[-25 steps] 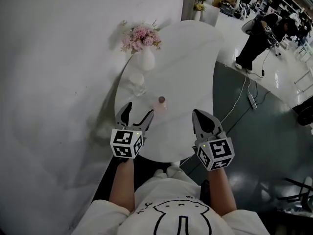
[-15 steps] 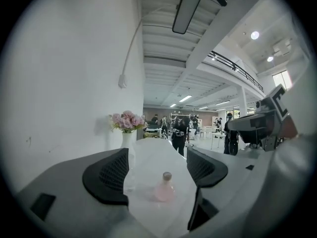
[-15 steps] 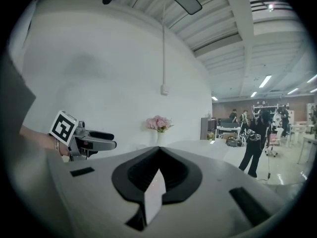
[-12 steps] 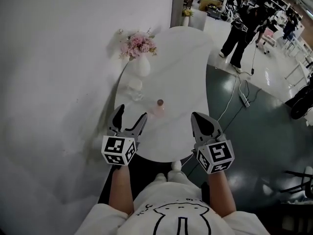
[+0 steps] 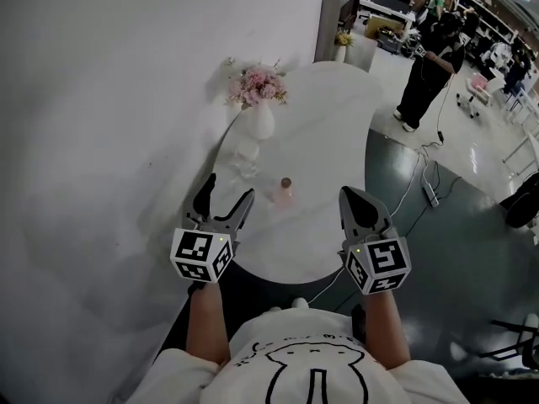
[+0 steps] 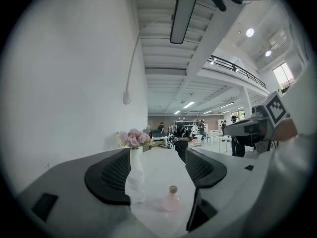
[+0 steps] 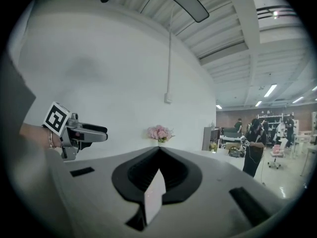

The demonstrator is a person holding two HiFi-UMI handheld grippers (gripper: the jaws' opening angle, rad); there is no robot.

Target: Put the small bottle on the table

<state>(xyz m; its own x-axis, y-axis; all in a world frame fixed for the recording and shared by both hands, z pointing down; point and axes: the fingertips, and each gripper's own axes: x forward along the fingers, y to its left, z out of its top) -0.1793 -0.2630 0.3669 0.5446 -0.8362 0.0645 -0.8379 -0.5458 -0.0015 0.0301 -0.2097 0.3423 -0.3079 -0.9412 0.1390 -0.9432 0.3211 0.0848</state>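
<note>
The small pink bottle with a brown cap stands upright on the white oval table, toward its near side. My left gripper hovers over the table's near left edge, open and empty, short of the bottle and to its left. In the left gripper view the bottle shows low between the open left gripper's jaws, apart from both. My right gripper is shut with nothing in it, over the table's near right edge. In its own view the right gripper's jaws meet at the tips.
A white vase of pink flowers stands at the table's left edge by the wall, with a clear glass vessel just in front of it. A person stands on the floor to the far right; a cable and power strip lie beside the table.
The left gripper has drawn back a little from the bottle, which stays standing on the table. The head view has shifted. Neither gripper's jaws changed.
</note>
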